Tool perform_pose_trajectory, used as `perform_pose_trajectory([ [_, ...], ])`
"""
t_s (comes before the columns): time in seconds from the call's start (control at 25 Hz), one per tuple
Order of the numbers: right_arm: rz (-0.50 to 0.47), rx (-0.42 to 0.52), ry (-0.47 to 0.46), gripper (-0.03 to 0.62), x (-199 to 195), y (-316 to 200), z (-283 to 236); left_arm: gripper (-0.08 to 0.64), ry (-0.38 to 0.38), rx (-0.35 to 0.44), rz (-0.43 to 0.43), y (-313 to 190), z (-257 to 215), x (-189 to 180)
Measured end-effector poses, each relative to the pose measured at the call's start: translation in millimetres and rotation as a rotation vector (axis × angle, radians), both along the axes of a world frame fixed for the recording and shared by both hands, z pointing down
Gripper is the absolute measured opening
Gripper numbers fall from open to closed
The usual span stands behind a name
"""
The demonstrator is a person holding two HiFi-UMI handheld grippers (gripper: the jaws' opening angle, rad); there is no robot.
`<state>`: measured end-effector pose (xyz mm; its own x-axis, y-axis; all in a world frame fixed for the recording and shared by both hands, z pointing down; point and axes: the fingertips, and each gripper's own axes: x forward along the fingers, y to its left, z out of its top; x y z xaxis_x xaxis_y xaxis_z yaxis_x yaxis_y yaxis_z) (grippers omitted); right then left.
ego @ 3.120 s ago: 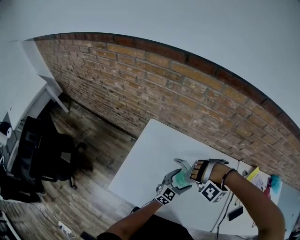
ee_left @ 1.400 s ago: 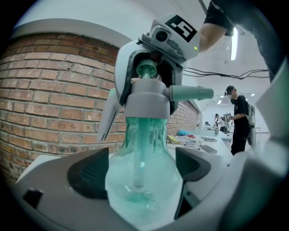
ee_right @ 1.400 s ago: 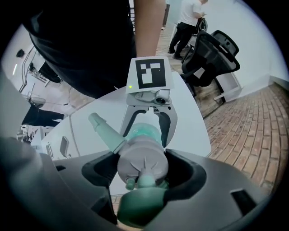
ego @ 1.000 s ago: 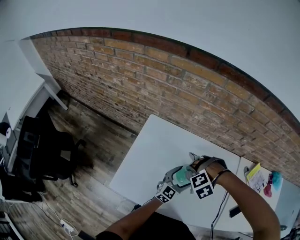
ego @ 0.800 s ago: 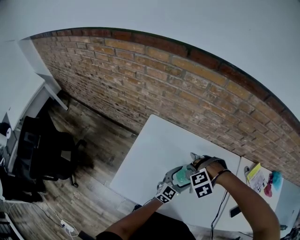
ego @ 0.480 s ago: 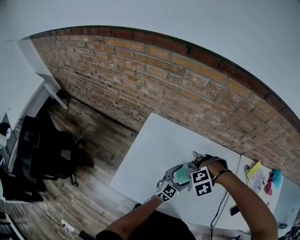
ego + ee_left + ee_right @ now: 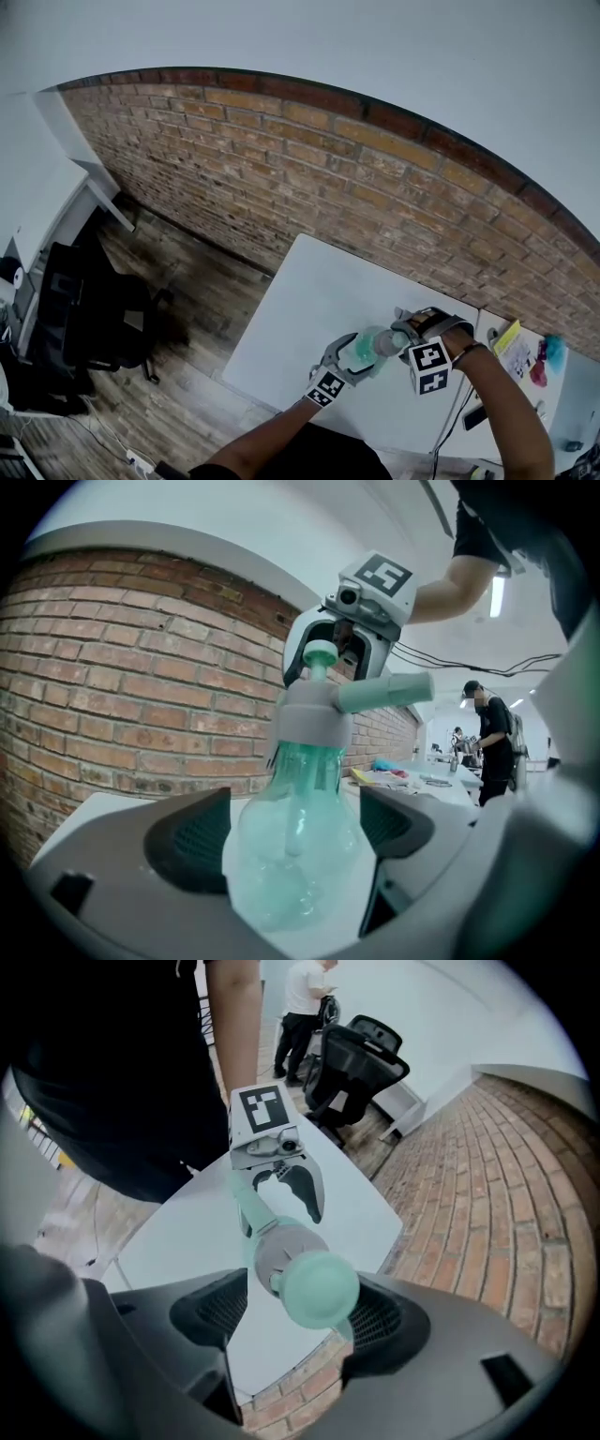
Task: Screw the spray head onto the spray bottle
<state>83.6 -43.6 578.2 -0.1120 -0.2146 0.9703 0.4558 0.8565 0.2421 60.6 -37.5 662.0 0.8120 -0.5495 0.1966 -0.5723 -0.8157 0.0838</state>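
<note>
Now the right tool [image 7: 298, 1321] has risen off the spray head [image 7: 314, 714], jaws apart and empty, leaving it seated just beneath them on the spray bottle [image 7: 295, 855] that the left tool [image 7: 361, 349] clamps, probably to re-grip for another twist.

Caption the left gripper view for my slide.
Left gripper clamps the green spray bottle, grey spray head sitting on its neck; right gripper, jaws open, straddles the knob.
</note>
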Motion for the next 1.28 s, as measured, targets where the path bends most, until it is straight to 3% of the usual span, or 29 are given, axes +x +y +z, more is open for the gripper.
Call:
perform_pose_trajectory([
  [0.44, 0.342, -0.041, -0.381, 0.327, -10.2, 1.0, -45.2, 0.428, 0.019, 0.004, -0.02, 11.0, -24.1, -35.2],
  [0.56, 0.52, -0.009, -0.558, 0.327, -6.2, -5.2, -67.9, 0.427, -0.038, 0.023, -0.014, 19.2, -28.3, -51.4],
  [0.68, 0.75, 0.074, -0.83, 0.319, 0.1, -9.1, -103.8, 0.426, -0.071, 0.037, -0.012, 32.0, -35.4, -69.9],
  [0.88, 0.956, 0.234, -1.197, 0.319, 23.2, 8.4, -152.0, 0.426, 0.031, 0.048, -0.114, 35.1, -84.1, -101.4],
  [1.08, 1.102, 0.465, -1.485, 0.319, 51.3, 28.3, -176.8, 0.403, 0.132, 0.099, -0.15, 36.2, -148.7, -92.5],
  [1.16, 1.158, 0.498, -1.572, 0.319, 55.2, 36.0, -178.1, 0.397, 0.186, 0.095, -0.169, 37.7, -174.1, -85.6],
  [1.28, 1.192, 0.472, -1.676, 0.317, 51.5, 46.7, -183.7, 0.309, 0.225, 0.119, -0.195, 36.1, -193.0, -82.7],
])
